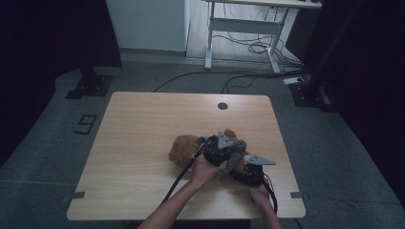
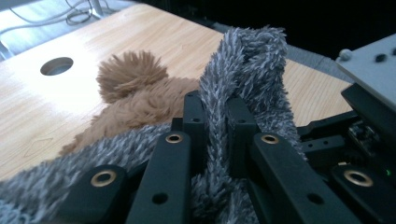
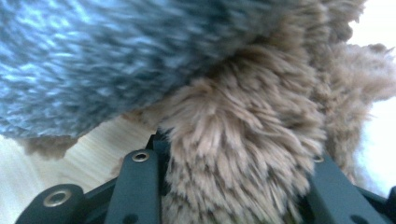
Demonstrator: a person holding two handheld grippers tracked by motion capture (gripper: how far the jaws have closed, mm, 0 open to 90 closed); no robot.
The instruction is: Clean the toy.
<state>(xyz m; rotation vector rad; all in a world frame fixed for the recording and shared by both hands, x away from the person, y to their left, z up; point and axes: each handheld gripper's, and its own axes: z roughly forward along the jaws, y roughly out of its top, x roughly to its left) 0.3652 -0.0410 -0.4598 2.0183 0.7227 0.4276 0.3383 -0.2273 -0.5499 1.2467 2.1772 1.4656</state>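
A brown plush toy (image 1: 184, 149) lies on the wooden table (image 1: 143, 138), right of the middle. A strip of grey fuzzy fabric (image 2: 247, 60) stands up between the jaws of my left gripper (image 2: 217, 100), which is shut on it, with the brown plush (image 2: 135, 93) just behind. In the high view my left gripper (image 1: 222, 148) sits over the toy's right side. My right gripper (image 1: 253, 169) is close beside it, nearer the front edge. Its jaws press on a thick tuft of the brown plush (image 3: 243, 140) in my right gripper (image 3: 233, 163), under the grey fabric (image 3: 93, 56).
A round cable hole (image 1: 222, 106) sits near the table's far edge. Bare wood stretches to the left and the back of the toy. On the floor beyond stand a white desk frame (image 1: 248, 24), loose cables (image 1: 258, 47) and two black stand bases (image 1: 90, 86).
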